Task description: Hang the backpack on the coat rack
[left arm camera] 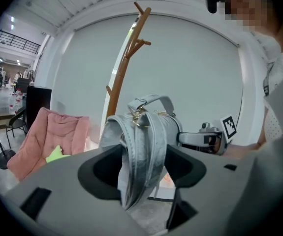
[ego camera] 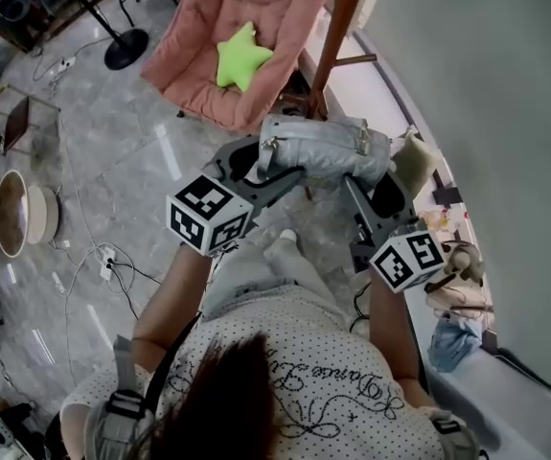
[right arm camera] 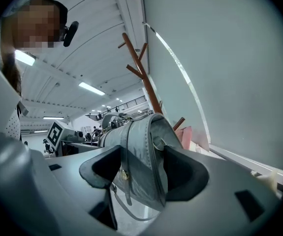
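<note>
A small light grey backpack (ego camera: 325, 149) is held in the air between both grippers, just in front of the wooden coat rack (ego camera: 333, 36). My left gripper (ego camera: 256, 166) is shut on its left end; its grey straps (left arm camera: 140, 151) are pinched between the jaws. On the bag's other end my right gripper (ego camera: 378, 192) is shut, with the grey backpack (right arm camera: 139, 156) filling its jaws. The coat rack (left arm camera: 128, 58) rises behind the backpack (left arm camera: 146, 132), its pegs higher up. In the right gripper view the coat rack (right arm camera: 142, 73) stands against the wall.
A pink folding chair (ego camera: 232, 36) with a green star cushion (ego camera: 241, 56) sits left of the rack. The white wall (ego camera: 486, 94) runs close on the right, with small items (ego camera: 452, 266) along its foot. A fan base (ego camera: 125, 48) and cables (ego camera: 103, 257) lie on the floor at left.
</note>
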Demonstrator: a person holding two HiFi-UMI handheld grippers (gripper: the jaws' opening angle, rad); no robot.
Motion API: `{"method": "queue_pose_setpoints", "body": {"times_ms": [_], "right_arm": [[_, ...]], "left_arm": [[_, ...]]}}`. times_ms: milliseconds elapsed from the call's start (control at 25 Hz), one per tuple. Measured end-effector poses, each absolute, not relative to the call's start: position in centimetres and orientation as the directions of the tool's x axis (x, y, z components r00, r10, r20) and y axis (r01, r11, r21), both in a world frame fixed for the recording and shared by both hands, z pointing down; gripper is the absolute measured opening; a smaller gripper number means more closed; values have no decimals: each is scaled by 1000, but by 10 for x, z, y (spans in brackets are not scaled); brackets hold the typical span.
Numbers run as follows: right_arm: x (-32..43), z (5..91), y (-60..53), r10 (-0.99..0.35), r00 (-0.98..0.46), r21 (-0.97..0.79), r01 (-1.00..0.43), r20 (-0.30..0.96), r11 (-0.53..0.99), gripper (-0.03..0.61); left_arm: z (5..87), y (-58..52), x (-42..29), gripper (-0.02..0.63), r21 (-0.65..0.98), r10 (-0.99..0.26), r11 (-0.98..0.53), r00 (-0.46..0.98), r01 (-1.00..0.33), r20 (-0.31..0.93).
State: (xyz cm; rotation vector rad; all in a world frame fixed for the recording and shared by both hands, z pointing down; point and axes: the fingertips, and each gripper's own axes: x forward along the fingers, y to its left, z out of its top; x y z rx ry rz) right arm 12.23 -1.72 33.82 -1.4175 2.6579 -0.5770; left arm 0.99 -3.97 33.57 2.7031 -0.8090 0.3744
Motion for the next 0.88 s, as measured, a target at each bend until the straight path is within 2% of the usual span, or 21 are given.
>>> {"method": "queue_pose_setpoints", "body": {"times_ms": [280, 600, 880], "right_arm": [[136, 344, -37, -803, -586, -368, -774, 106, 516, 281], [141, 369, -50, -806, -569, -394, -786, 161, 476, 281], [142, 394, -68, -825, -512, -398, -827, 239, 397, 279]], "left_arm": [[347, -54, 24, 267, 243, -499, -769, 793, -591, 350], [369, -69, 28, 267, 263, -475, -763, 788, -590, 391], [398, -93, 31, 267, 316, -395, -781, 817, -539, 420]]}}
